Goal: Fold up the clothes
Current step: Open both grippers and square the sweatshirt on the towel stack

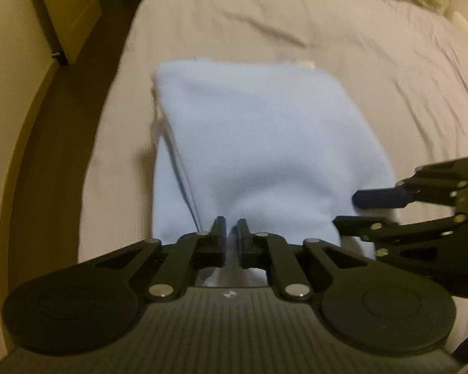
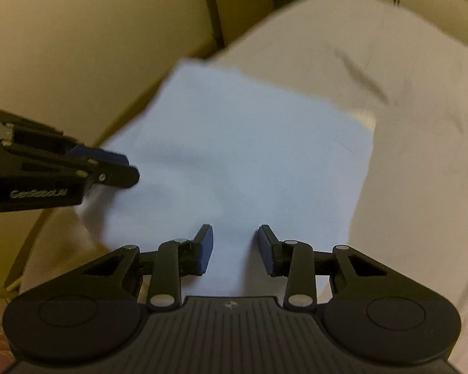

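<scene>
The wide bed with its wrinkled pale beige sheet (image 1: pixel 296 25) fills most of my left wrist view, running from the upper left of the frame to the right edge, with dark floor and a door at the far left. On it, in the middle of the frame, lies the light blue fleece garment (image 1: pixel 252 137), already doubled into a rough rectangle, with layered edges showing along its left side. Its near end rises off the sheet toward me.

My left gripper (image 1: pixel 232 237), at the bottom centre, is pinched on that near edge, with blue cloth bunched in the narrow slit between its fingers. My right gripper (image 2: pixel 235 249), at the bottom centre of its own view, stands with its fingers spread apart over the cloth and clamps nothing; in the left view it enters from the right edge beside the garment's near right corner.

I judge the risks this way: held at one point only, the lifted edge could sag and skew, so any fold would land crooked. The fleece is thick, so the pinch may catch only the top layer and peel the stack apart. Both views are blurred, so I cannot tell how many layers I hold.
</scene>
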A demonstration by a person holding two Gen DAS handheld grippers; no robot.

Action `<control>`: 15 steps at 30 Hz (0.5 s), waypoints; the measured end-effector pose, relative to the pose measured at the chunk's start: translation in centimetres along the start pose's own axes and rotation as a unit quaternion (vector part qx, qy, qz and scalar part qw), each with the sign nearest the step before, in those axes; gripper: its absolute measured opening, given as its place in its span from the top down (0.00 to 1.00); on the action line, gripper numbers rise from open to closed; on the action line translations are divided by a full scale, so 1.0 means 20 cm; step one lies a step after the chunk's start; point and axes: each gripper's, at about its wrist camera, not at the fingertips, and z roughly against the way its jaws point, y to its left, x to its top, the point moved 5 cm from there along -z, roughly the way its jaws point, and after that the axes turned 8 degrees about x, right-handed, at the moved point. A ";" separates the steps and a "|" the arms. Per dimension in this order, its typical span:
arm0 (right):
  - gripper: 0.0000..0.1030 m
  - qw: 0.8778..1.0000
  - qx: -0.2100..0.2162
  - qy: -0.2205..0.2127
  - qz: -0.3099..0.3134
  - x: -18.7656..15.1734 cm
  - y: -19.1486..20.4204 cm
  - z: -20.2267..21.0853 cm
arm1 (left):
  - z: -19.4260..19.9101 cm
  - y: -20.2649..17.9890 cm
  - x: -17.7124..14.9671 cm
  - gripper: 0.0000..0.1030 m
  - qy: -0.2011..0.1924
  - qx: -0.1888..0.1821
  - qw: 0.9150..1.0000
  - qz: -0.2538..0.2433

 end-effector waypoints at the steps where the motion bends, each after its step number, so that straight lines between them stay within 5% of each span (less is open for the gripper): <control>1: 0.64 1.000 -0.003 0.006 -0.003 -0.01 0.00 -0.03 | -0.01 0.01 0.02 0.94 0.002 -0.004 1.000 -0.002; 5: 0.65 1.000 -0.017 0.009 -0.018 0.04 0.03 -0.01 | 0.08 0.03 0.15 0.94 -0.019 -0.010 0.999 -0.028; 10: 0.64 0.994 -0.030 -0.059 -0.083 0.23 -0.02 0.13 | -0.01 0.07 0.37 0.93 -0.033 -0.014 0.999 -0.041; 15: 0.64 0.985 -0.045 -0.043 -0.160 0.37 -0.17 -0.02 | -0.21 0.13 0.53 0.93 -0.020 -0.016 0.999 -0.042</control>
